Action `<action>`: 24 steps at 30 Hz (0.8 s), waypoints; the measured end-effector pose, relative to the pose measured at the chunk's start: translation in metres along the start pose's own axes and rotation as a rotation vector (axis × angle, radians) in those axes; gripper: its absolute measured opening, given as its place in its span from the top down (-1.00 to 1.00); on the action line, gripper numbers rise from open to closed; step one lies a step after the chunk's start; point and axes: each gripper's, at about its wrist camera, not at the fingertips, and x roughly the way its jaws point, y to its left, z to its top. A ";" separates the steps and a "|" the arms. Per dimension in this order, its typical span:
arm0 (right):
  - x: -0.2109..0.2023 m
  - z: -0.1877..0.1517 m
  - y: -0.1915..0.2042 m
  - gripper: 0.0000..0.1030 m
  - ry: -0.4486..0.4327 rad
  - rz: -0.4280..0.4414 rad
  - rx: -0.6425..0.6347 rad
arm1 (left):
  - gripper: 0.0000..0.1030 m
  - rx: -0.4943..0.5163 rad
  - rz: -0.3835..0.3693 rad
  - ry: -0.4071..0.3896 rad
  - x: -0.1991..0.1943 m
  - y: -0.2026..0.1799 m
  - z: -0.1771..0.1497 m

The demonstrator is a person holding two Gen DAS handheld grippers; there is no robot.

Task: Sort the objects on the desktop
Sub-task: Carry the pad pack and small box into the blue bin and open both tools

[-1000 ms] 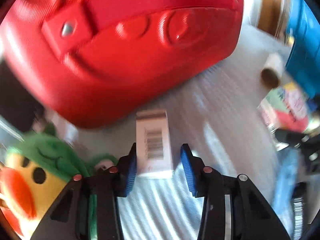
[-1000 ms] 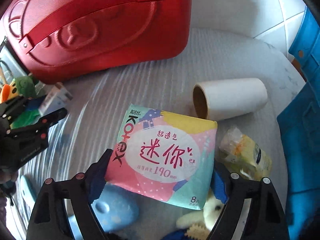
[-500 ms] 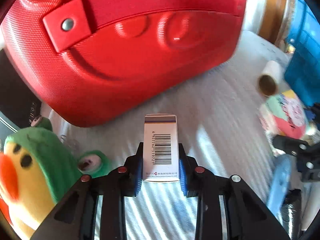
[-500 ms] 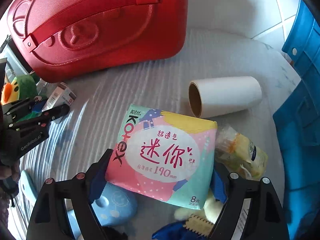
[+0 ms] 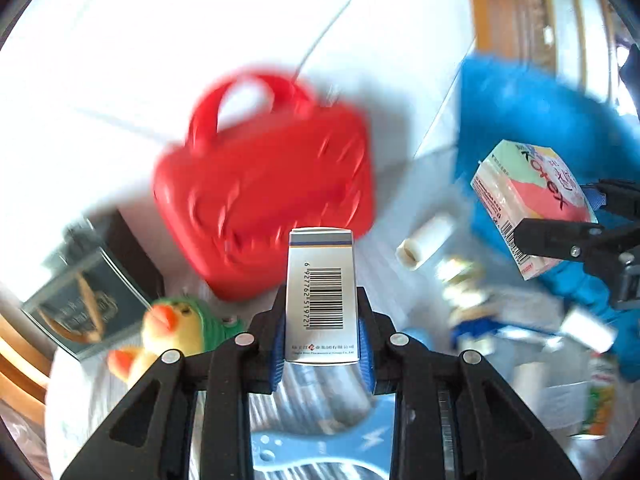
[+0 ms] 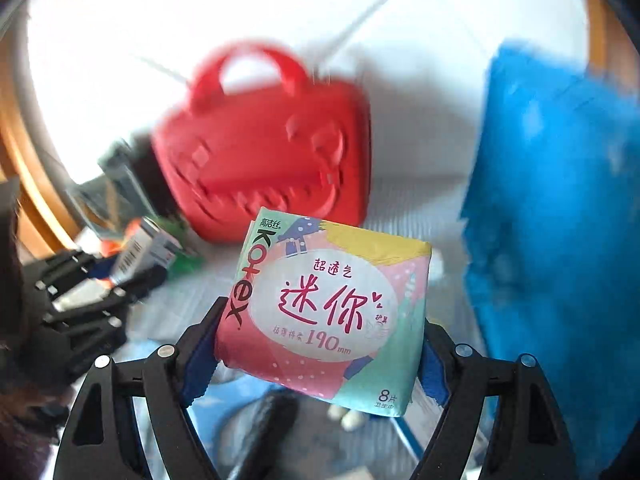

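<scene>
Both lifted clear of the striped tabletop (image 5: 312,404) since a second ago. Left gripper (image 5: 322,330) went from open around the barcode box (image 5: 321,294) to clamped on it; right gripper (image 6: 316,354) still clamped on the Kotex pack (image 6: 326,308). Red bag (image 5: 264,196) now well below, blurred

Both grippers are black plastic: the left gripper (image 5: 322,332) and right gripper (image 6: 320,344) share triangular cut-outs, round silver screws on the arms, and ribbed blue pads (image 6: 198,364) lining the fingers.
</scene>
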 end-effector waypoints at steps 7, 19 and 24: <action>-0.205 -0.015 -0.006 -0.59 -0.273 -0.094 0.036 | 0.44 0.150 -0.078 -0.228 -0.124 -0.111 0.058; -0.398 -0.041 -0.153 -0.60 -0.494 -0.361 0.217 | 0.44 0.288 -0.208 -0.419 -0.201 -0.309 0.158; -0.383 -0.017 -0.202 -0.88 -0.460 -0.405 0.253 | -0.68 0.295 -0.087 -0.376 -0.189 -0.353 0.195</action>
